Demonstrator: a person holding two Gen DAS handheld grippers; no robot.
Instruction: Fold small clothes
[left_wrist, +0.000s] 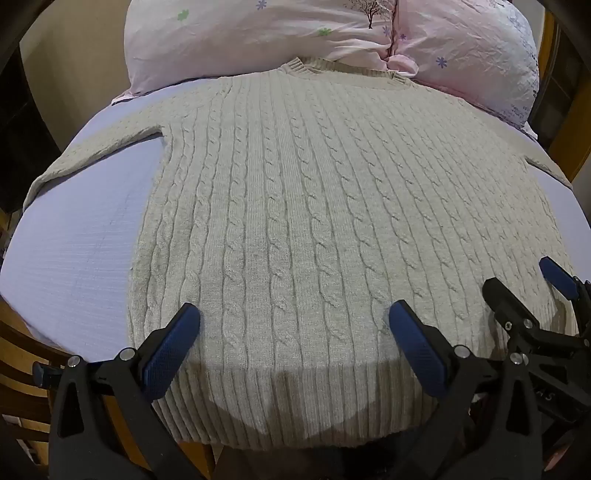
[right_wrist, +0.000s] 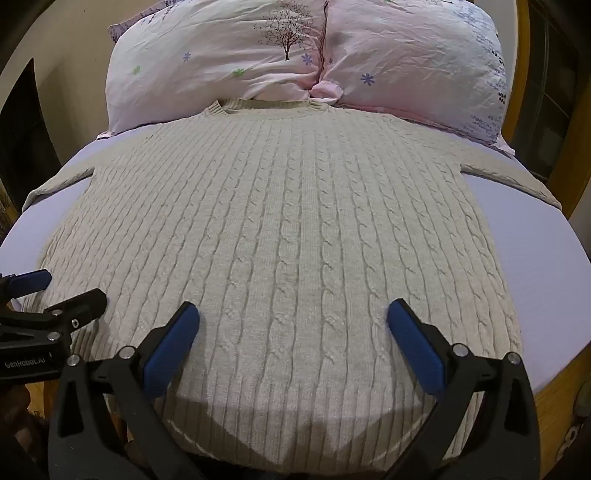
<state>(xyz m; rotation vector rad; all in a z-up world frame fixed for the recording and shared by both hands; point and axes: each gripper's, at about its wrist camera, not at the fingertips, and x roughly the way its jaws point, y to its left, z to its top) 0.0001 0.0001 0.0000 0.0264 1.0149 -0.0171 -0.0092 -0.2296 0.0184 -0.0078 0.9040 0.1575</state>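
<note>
A cream cable-knit sweater (left_wrist: 295, 206) lies flat on a lilac bed sheet (left_wrist: 74, 258), collar at the far end, ribbed hem toward me, both sleeves spread out to the sides. It also fills the right wrist view (right_wrist: 288, 229). My left gripper (left_wrist: 293, 314) is open and empty above the hem, left of centre. My right gripper (right_wrist: 293, 312) is open and empty above the hem, right of centre. The right gripper shows at the right edge of the left wrist view (left_wrist: 517, 295). The left gripper shows at the left edge of the right wrist view (right_wrist: 62, 291).
A pink floral pillow (right_wrist: 295, 55) lies just past the collar at the head of the bed. A wooden bed frame (right_wrist: 554, 406) runs along the near and right edges. Bare sheet (right_wrist: 535, 258) lies on both sides of the sweater.
</note>
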